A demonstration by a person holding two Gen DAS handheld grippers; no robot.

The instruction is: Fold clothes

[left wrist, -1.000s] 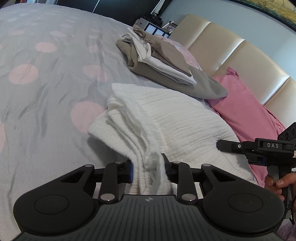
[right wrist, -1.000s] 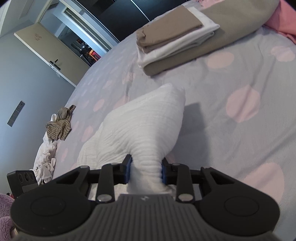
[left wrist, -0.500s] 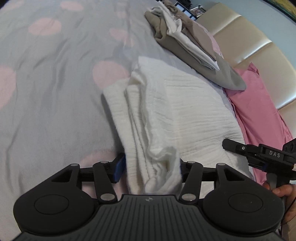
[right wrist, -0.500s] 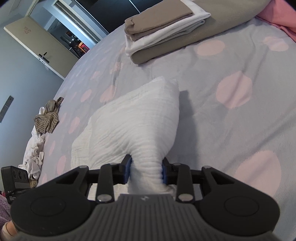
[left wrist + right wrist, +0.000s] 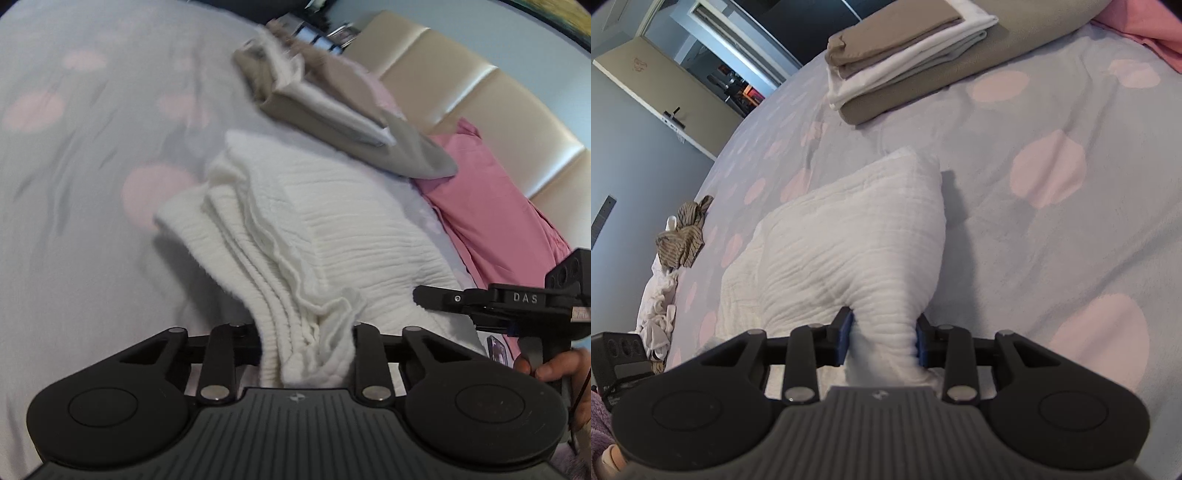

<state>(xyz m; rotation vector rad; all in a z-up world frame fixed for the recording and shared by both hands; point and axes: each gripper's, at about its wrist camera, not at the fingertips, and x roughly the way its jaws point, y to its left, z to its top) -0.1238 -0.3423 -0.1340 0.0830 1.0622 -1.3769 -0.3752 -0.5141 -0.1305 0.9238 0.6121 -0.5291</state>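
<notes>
A white ribbed cloth point(image 5: 332, 229) lies folded in layers on the grey bedspread with pink dots point(image 5: 74, 184). My left gripper point(image 5: 304, 345) has its jaws spread wide around the cloth's bunched near corner. My right gripper point(image 5: 882, 338) is shut on the cloth's other corner point(image 5: 849, 251), which bulges up from the blue pads. The right gripper also shows at the right of the left wrist view point(image 5: 517, 302), held by a hand. The left gripper's body shows at the left edge of the right wrist view point(image 5: 617, 354).
A stack of folded brown, white and taupe clothes point(image 5: 908, 55) lies beyond the white cloth, also in the left wrist view point(image 5: 332, 107). A pink pillow point(image 5: 491, 199) leans by the cream headboard point(image 5: 461, 92). Unfolded clothes point(image 5: 676, 251) lie at the bed's far left.
My left gripper opened from its grip on the cloth's corner a second ago and has shifted, with motion blur now. My right gripper keeps its hold and has moved slightly closer over the bed.
</notes>
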